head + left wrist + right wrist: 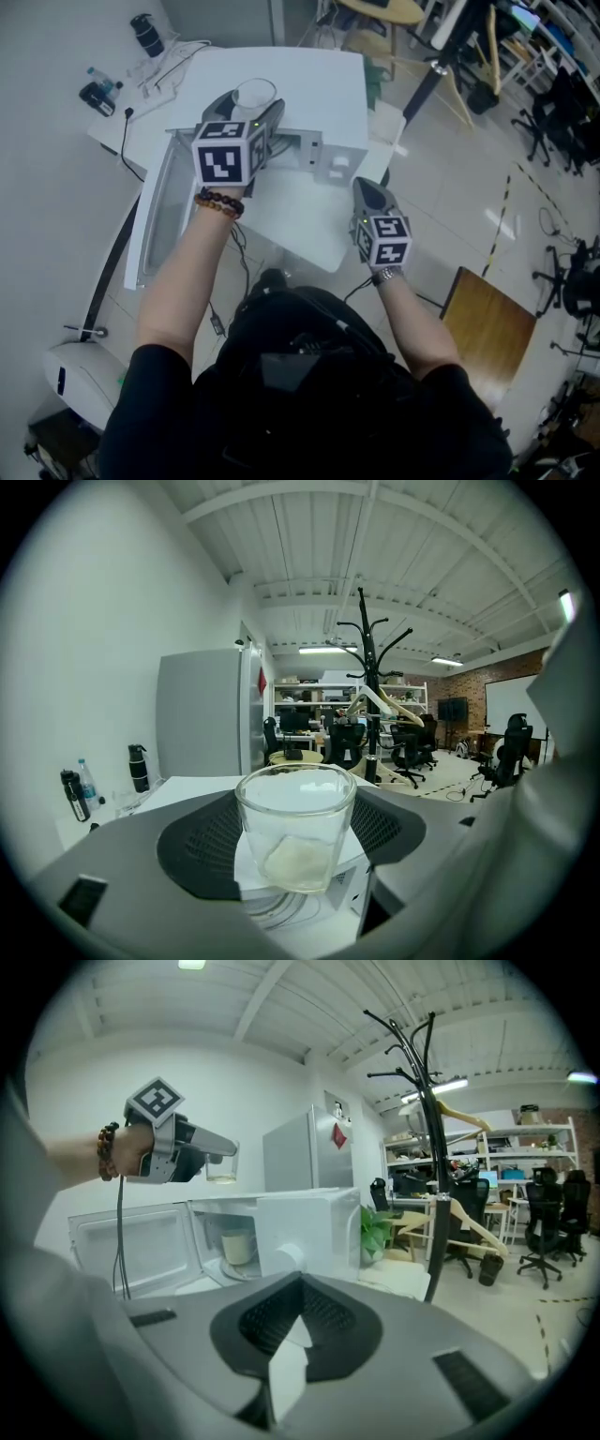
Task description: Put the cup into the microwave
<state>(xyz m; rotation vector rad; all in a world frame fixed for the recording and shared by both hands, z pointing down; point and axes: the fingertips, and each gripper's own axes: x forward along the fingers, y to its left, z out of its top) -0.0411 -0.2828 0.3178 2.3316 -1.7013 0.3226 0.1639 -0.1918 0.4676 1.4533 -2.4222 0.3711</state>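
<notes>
- Holding the glass cup (295, 827) clamped in my left gripper (246, 112), I had it above the open microwave (300, 1218).
- My right gripper (281, 1358) was closed, empty.
- Something pale, perhaps a mug (236, 1246), sat inside.

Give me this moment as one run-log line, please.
left gripper: holding glass cup over microwave | right gripper: shut, empty | microwave door: open

white wall (84, 667), pale floor (450, 178), black coat stand (364, 686), office chairs (544, 1232) beyond.
</notes>
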